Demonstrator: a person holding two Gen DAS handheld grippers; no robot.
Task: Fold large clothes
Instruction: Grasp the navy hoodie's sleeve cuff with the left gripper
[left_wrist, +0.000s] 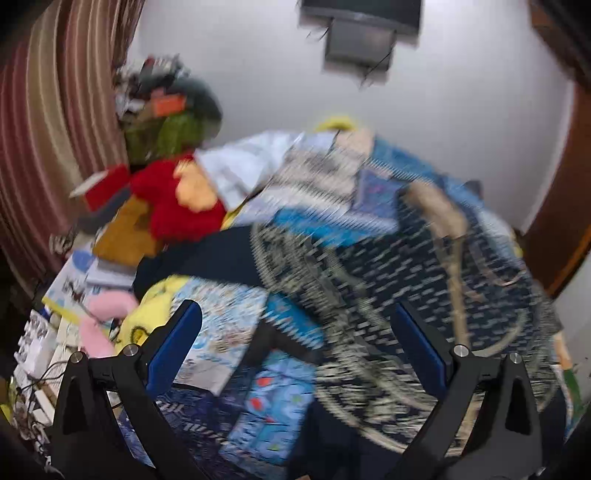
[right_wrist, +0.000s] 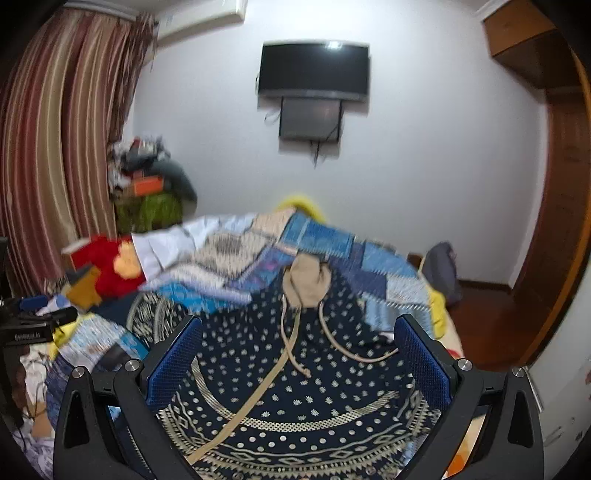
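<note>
**Inspector:** White wall (right_wrist: 424, 147) at the back, carrying a black television (right_wrist: 314, 70) with a smaller dark panel under it. Striped curtain (right_wrist: 55, 129) far left of the right hand-held gripper (right_wrist: 297, 354), wooden wardrobe (right_wrist: 561, 206) far right. Bed (right_wrist: 456, 341) below, heaped with cloth.

**Clerk:** The garment?

**Inspector:** A navy skirt (right_wrist: 295, 406) with pale dots and patterned bands lies spread on the bed, directly ahead of and beneath the right hand-held gripper. Its beige waistband (right_wrist: 308, 280) sits at the far end, with beige drawstrings (right_wrist: 291, 343) trailing back toward the fingers. In the left wrist view the same skirt (left_wrist: 424, 295) lies ahead and to the right of the left hand-held gripper (left_wrist: 295, 332), heavily blurred.

**Clerk:** Gripper states?

**Inspector:** Both released, fingers spread wide, blue pads (right_wrist: 173, 362) bare and grasping nothing.

**Clerk:** Other items?

**Inspector:** Beyond the skirt, a blue patchwork quilt (right_wrist: 325, 236). Ahead to the left, a red plush toy (right_wrist: 107, 269). Beyond it, a cluttered pile (right_wrist: 147, 177) against the curtain. Nearer, left of the left hand-held gripper, a pink item (left_wrist: 107, 314), too blurred to identify.
</note>
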